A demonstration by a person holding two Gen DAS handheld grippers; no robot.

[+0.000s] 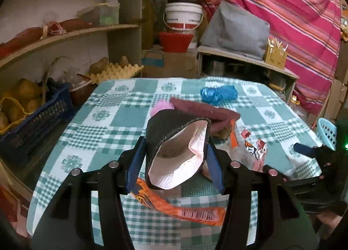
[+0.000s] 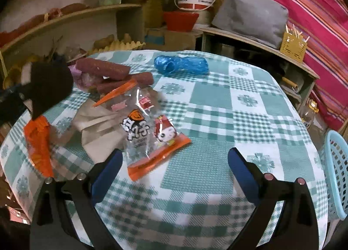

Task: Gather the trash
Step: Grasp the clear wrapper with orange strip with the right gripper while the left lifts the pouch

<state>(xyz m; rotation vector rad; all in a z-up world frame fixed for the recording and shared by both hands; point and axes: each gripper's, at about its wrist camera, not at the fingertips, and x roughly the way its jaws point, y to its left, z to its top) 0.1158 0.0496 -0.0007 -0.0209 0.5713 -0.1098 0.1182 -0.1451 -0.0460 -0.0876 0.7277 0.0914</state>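
Trash is lying scattered over the checked tablecloth (image 2: 217, 106), and most of it is waiting to be collected. One piece is being handled: the left gripper (image 1: 174, 158) is clamping a curled dark insole (image 1: 174, 141), woven black on its outer face and pale pink inside, holding it lifted above the cloth. Beneath it an orange wrapper (image 1: 184, 211) is lying flat, crinkled and glossy, with a barcode showing. The right gripper (image 2: 174, 171) is hanging over the table with its blue pads spread wide and nothing between them, and a clear snack packet (image 2: 150, 134) with orange edges and printed cartoon figures is lying just ahead of it. Beside the packet a sheet of grey-brown paper (image 2: 95, 126) is lying folded and creased. Further back, two dull red rolled pieces (image 2: 104, 69) with a felt-like surface are resting together, and a crumpled blue plastic bag (image 2: 180, 65) is sitting apart near the far edge. A light blue perforated basket (image 2: 335, 174) is standing off the table's right side; judging by the task, it is probably the bin, though its contents are not visible. Progress looks early: one item gripped, at least five left on the cloth.
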